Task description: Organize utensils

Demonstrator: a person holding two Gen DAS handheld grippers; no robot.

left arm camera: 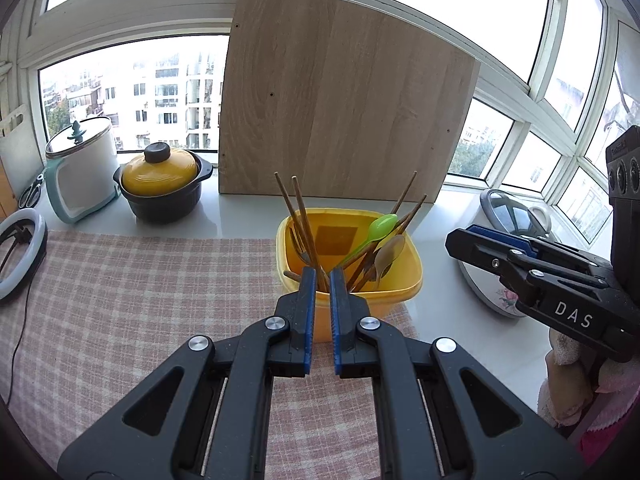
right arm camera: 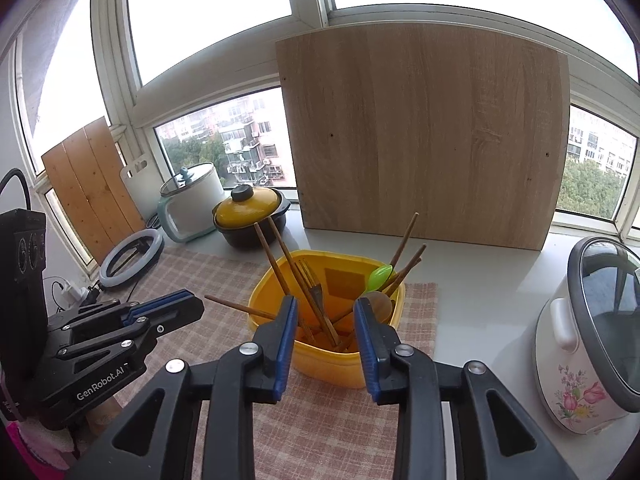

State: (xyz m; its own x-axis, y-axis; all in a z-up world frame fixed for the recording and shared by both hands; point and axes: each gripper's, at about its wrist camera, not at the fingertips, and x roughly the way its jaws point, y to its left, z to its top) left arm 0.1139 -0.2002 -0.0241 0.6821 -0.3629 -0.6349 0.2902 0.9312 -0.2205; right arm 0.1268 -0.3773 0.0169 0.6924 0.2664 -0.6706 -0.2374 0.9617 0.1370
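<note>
In the lower middle of the left wrist view, the left gripper (left arm camera: 322, 276) holds its blue pads close together with only a thin slit between them and nothing clamped. In the lower middle of the right wrist view, the right gripper (right arm camera: 326, 306) stands with its jaws parted and empty. Under both lies a pink checked cloth (left arm camera: 140, 288), bare across the lower left of the left view, so there is free room there. Just past the fingertips, in the middle of each frame, sits the yellow tub (right arm camera: 320, 364) on the cloth's far right part, near the cloth's edge. Inside it stand wooden chopsticks (right arm camera: 280, 264) leaning left and right, a metal fork (right arm camera: 314, 286), a green spoon (right arm camera: 380, 276) and a metal spoon (left arm camera: 390, 254), all jumbled together. Right of the tub the white counter (right arm camera: 480, 304) is open up to a floral rice cooker (right arm camera: 580, 360) at the right edge. Farther back a wooden board (right arm camera: 420, 132) leans against the window, with a yellow-lidded pot (left arm camera: 164, 184) and a white pot (left arm camera: 86, 168) at the upper left.
</note>
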